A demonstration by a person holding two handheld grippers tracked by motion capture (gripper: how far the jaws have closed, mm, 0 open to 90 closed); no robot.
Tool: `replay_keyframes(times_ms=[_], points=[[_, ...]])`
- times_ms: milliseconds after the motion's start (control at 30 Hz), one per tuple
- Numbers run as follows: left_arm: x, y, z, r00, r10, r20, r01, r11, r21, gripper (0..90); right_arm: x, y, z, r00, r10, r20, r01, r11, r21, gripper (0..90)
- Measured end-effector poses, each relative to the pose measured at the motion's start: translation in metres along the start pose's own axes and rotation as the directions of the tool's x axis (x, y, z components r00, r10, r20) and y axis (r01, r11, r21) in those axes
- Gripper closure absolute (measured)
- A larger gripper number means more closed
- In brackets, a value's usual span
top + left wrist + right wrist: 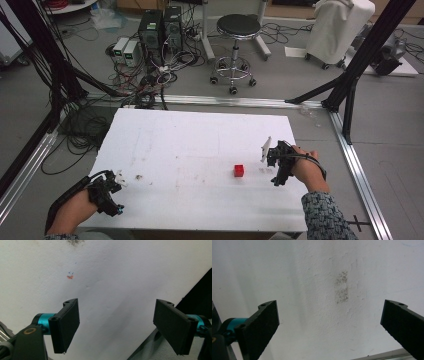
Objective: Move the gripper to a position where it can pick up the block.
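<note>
Left gripper [111,192] sits nearest, at the near-left corner of the white table [200,140], held in the person's left hand [75,212] with its cable looping off the table edge. In the left gripper view the left gripper [116,327] has its jaws set wide apart, nothing between them; bare tabletop [112,277] beneath, with a small orange and blue mark [70,275] farther out.

A small dark smudge [138,176] lies on the table just right of that gripper.

Right of centre, toward the near half of the table, stands a small red cube [239,170], alone, touching neither gripper.

Right gripper [274,162] is near the cube's right side but apart from it, held in the right hand [306,170], patterned sleeve [325,217] below. In the right gripper view the right gripper [329,322] is also spread wide and empty, over a grey scuffed patch [342,287] on the table surface.

Far behind the table: a black stool [238,30] and computer towers [160,27] on the floor.
</note>
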State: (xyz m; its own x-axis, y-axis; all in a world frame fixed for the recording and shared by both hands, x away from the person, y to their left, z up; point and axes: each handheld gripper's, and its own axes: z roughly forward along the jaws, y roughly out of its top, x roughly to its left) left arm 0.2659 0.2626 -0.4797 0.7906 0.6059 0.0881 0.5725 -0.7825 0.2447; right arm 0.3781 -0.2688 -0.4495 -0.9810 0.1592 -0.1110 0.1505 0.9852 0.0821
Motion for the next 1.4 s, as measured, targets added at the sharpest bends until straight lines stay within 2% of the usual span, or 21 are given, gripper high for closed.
replay_keyframes(times_ms=[133,200,300,333,667,1000,1400], points=[[0.001,-0.001,0.000,1.0000,-0.002,0.001,0.002,1.0000,0.000,21.4,-0.004,0.005,-0.001,0.9998,-0.022,0.000,0.022,1.000,0.007,1.1],[0.001,-0.001,0.000,1.0000,-0.001,0.000,0.001,1.0000,0.004,21.4,-0.008,0.012,-0.002,0.9982,-0.060,0.006,0.060,0.998,0.001,1.1],[0.002,-0.001,0.000,1.0000,0.003,0.005,-0.003,1.0000,0.009,21.4,-0.009,0.018,-0.002,0.9966,-0.081,0.013,0.081,0.997,-0.002,1.1],[0.001,0.000,0.000,1.0000,0.000,0.005,0.000,1.0000,0.004,21.4,-0.010,0.025,-0.001,0.9944,-0.105,0.010,0.105,0.994,-0.007,1.1],[0.001,0.001,0.001,0.9999,0.008,0.008,-0.008,0.9999,0.011,21.4,-0.013,0.051,0.011,0.9862,-0.166,-0.009,0.165,0.985,-0.042,1.1],[0.001,0.001,0.001,1.0000,0.001,0.006,-0.001,1.0000,0.001,21.4,-0.015,0.071,0.026,0.9771,-0.211,-0.030,0.208,0.975,-0.073,1.1],[0.002,0.000,0.001,1.0000,0.000,0.008,0.000,1.0000,0.001,21.4,-0.017,0.086,0.045,0.9743,-0.217,-0.061,0.213,0.975,-0.059,1.1]])
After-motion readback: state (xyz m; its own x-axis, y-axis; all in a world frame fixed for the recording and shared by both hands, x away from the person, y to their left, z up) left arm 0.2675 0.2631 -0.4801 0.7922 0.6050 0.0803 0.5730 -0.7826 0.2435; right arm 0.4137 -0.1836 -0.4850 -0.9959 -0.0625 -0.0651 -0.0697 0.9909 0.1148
